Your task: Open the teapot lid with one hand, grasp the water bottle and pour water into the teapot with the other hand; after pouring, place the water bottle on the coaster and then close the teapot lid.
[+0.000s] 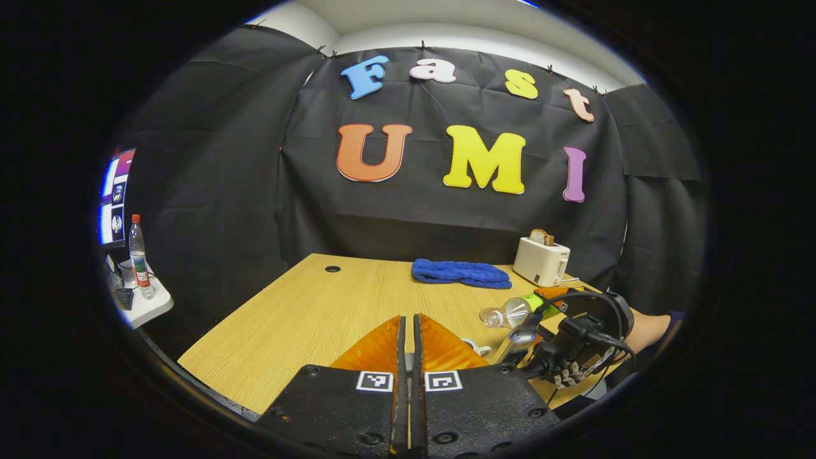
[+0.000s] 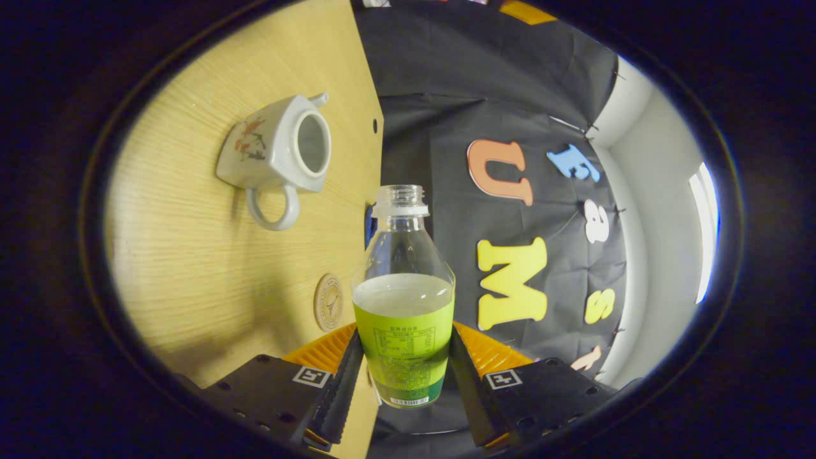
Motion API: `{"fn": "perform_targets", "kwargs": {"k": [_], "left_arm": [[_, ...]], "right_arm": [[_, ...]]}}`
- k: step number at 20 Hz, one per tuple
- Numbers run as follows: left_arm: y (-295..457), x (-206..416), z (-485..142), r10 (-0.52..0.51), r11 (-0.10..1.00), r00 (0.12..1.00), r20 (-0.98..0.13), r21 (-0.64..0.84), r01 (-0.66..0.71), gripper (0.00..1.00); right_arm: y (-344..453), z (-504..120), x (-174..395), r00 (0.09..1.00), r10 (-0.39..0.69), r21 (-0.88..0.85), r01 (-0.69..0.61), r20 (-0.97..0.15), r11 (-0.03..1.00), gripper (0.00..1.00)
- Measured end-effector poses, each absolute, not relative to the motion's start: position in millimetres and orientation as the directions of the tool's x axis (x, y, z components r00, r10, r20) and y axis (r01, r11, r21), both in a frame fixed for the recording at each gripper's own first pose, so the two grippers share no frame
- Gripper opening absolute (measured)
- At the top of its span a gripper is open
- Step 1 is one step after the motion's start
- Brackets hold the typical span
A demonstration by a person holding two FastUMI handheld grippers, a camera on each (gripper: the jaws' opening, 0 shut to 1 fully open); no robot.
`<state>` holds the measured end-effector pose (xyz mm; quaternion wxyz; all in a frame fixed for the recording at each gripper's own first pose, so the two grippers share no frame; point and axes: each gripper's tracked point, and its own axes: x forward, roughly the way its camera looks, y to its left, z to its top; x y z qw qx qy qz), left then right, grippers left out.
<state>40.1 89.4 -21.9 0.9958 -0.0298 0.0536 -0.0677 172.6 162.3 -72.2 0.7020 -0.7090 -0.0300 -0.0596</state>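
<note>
Water bottle (image 2: 404, 299) sits squeezed between the two fingers of my right gripper (image 2: 403, 373). It has no cap and is tipped on its side, with its mouth toward the teapot (image 2: 277, 153). That teapot stands on the wooden table (image 2: 191, 268) with its top open. A round coaster (image 2: 328, 301) lies near the bottle. My left gripper (image 1: 410, 347) has its fingers pressed together. I cannot tell if it holds anything. Far back lie a blue cloth (image 1: 460, 273) and a toaster (image 1: 542, 260).

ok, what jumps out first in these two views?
The uncapped water bottle, about half full, clamped in the right gripper and tipped sideways. Past it, the white teapot sits lidless on the wooden table, a round coaster nearby. The left gripper is closed.
</note>
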Motion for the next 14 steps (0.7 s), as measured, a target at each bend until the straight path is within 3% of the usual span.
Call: {"fn": "perform_targets", "kwargs": {"k": [6, 14], "left_arm": [[100, 40, -24, -0.123, 0.990, 0.987, -0.108, -0.082, 0.114, 0.04], [100, 41, -26, -0.128, 0.990, 0.984, -0.120, -0.080, 0.118, 0.04]], "right_arm": [[186, -52, 174, 0.973, 0.040, -0.947, 0.232, 0.229, -0.221, 0.73], [200, -43, 168, 0.954, 0.093, -0.880, 0.299, 0.285, -0.369, 0.74]]}}
